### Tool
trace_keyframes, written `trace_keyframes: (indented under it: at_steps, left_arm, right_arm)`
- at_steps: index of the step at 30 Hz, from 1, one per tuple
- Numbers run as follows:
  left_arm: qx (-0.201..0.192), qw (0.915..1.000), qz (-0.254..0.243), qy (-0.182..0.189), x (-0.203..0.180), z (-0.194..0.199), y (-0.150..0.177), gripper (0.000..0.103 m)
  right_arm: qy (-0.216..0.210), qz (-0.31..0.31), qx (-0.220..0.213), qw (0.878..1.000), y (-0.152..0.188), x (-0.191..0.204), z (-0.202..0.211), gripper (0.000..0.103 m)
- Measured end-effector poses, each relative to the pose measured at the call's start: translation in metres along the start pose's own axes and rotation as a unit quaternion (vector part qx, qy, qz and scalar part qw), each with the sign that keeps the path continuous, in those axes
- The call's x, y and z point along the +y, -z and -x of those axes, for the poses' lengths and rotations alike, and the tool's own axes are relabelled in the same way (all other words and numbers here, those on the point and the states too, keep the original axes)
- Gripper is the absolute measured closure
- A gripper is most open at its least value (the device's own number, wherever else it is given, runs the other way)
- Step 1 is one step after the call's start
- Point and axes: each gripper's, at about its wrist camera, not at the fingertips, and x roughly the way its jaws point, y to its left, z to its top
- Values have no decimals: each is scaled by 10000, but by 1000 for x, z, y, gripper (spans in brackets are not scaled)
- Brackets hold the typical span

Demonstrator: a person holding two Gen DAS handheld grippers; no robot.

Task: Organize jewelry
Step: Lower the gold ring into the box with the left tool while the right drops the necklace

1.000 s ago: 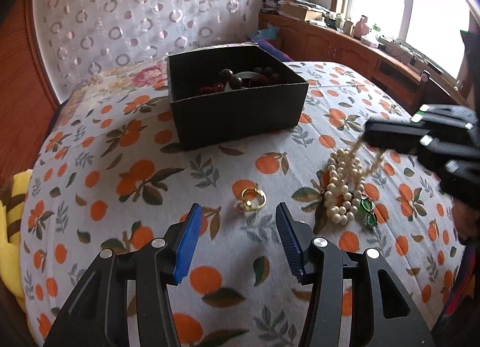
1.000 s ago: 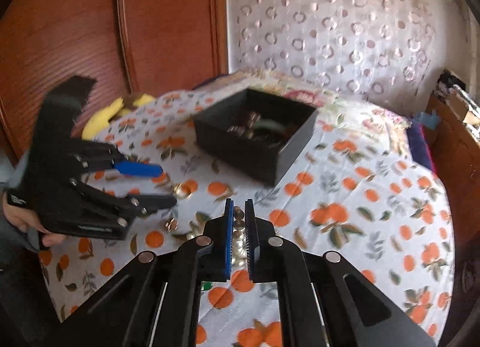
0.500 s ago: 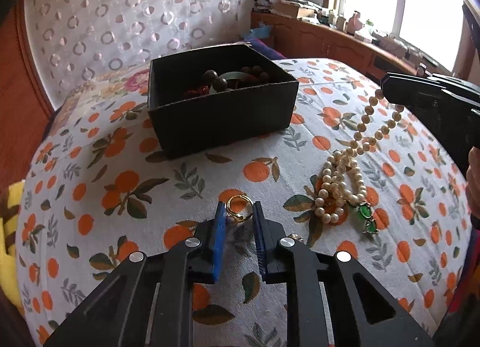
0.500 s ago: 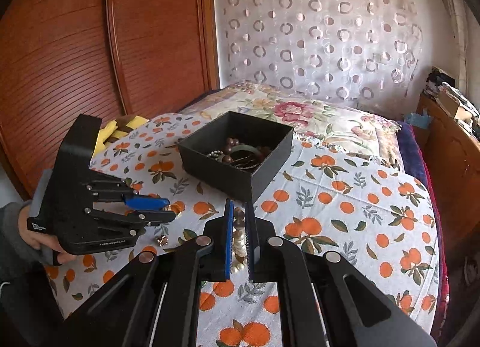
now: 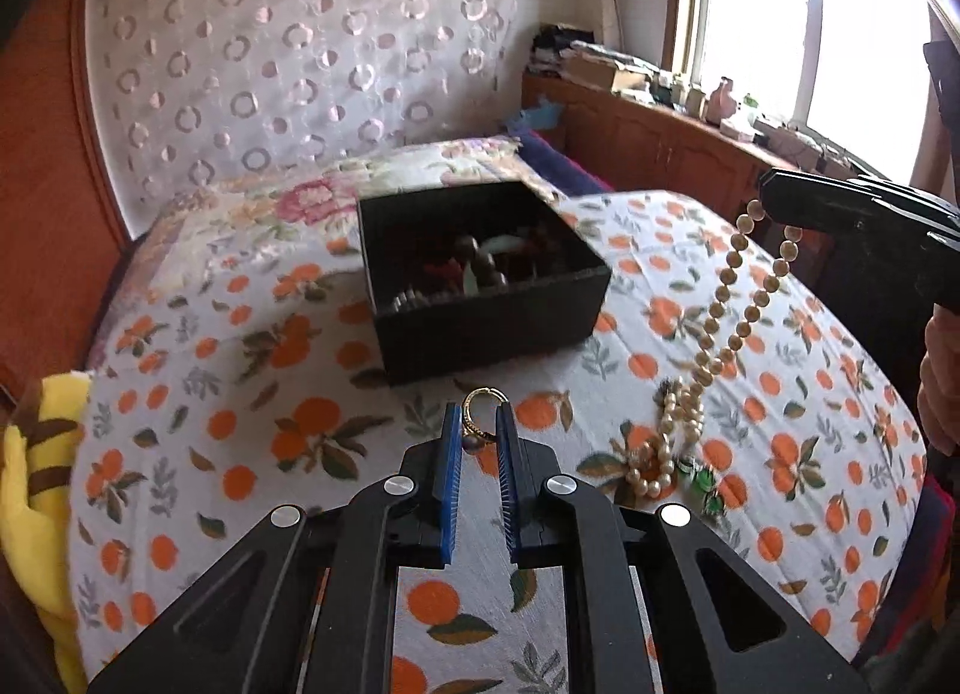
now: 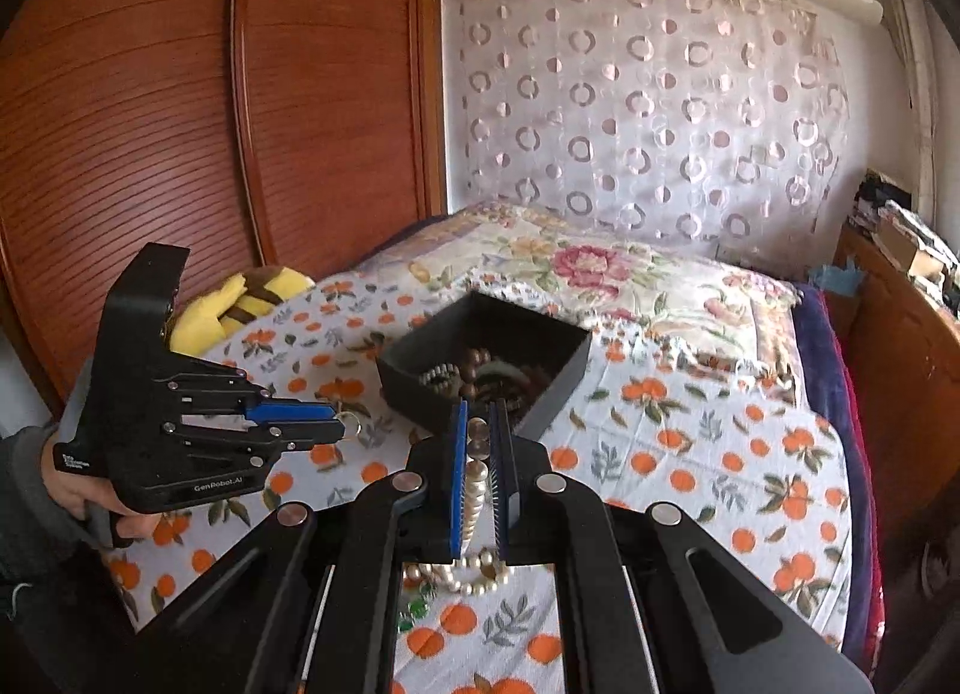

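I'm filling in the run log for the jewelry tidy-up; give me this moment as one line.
left gripper: shut on gold ring | right gripper: shut on pearl necklace, end trailing on bedspread | black box: open, holds jewelry

Daylight pours in from the window on my right, which is blown out to plain white. It lights the bedspread evenly, with only a soft shadow under the black box. The left wrist view is smeared by motion blur (the box contents and the fabric print look streaky). The right wrist view is sharper and dimmer, with the wardrobe in warm shade. Both frames bulge at the edges and darken in the corners.
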Motion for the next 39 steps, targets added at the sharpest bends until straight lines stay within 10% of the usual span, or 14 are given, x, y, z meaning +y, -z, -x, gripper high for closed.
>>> trace_keyframes:
  at_steps: [39]
  left_arm:
    - [-296, 9985, 287, -364, 36, -9, -67, 93]
  right_arm:
    - [386, -37, -923, 9950, -163, -30, -1, 95]
